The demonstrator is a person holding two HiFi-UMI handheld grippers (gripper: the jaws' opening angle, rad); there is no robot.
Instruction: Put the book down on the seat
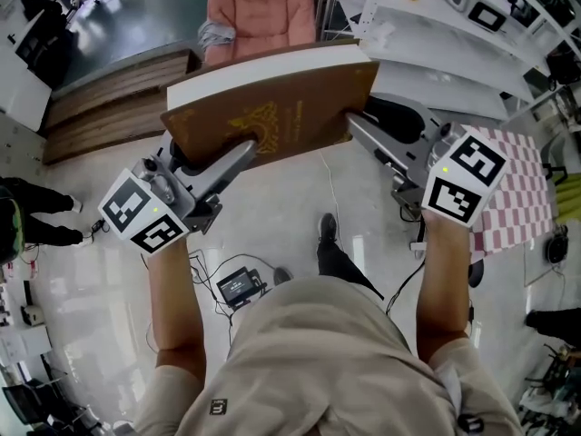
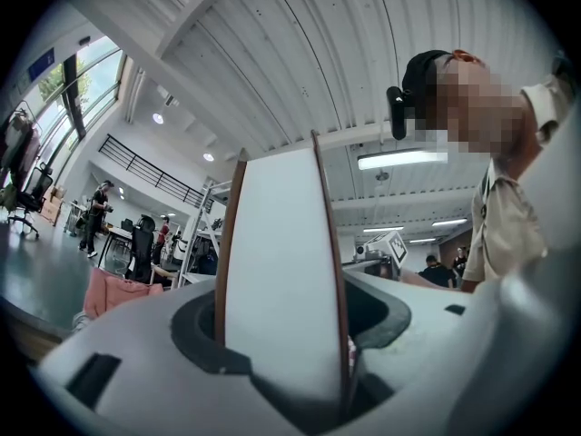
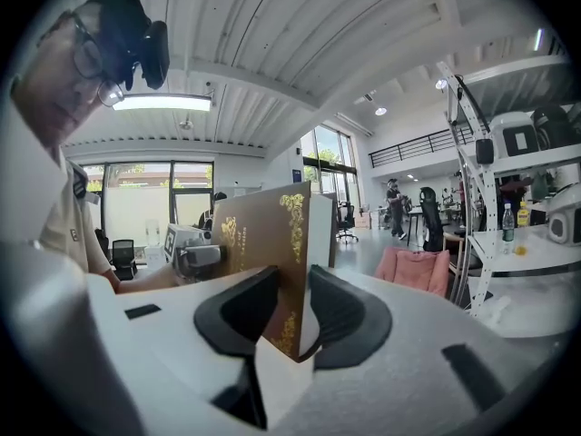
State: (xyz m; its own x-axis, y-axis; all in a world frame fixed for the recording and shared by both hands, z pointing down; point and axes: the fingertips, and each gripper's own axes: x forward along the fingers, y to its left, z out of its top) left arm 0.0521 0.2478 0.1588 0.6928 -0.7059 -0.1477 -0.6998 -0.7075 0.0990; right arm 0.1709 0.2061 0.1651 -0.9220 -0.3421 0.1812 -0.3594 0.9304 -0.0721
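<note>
A thick brown book (image 1: 272, 107) with gold ornament on its cover is held in the air at chest height, tilted, white page edges facing away. My left gripper (image 1: 243, 150) is shut on its near left edge, and the page block (image 2: 281, 271) fills the gap between the jaws. My right gripper (image 1: 356, 121) is shut on the book's right corner (image 3: 272, 243). A pink padded seat (image 1: 263, 7) stands just beyond the book; it also shows low down as a pink seat (image 3: 413, 271) in the right gripper view.
Wooden steps (image 1: 109, 98) lie at the far left. White shelving (image 1: 454, 25) runs along the upper right, with a pink-checked cloth (image 1: 522, 189) below it. A small screen device (image 1: 238, 286) and cables lie on the floor near my feet. A bystander's legs (image 1: 36, 216) stand at the left.
</note>
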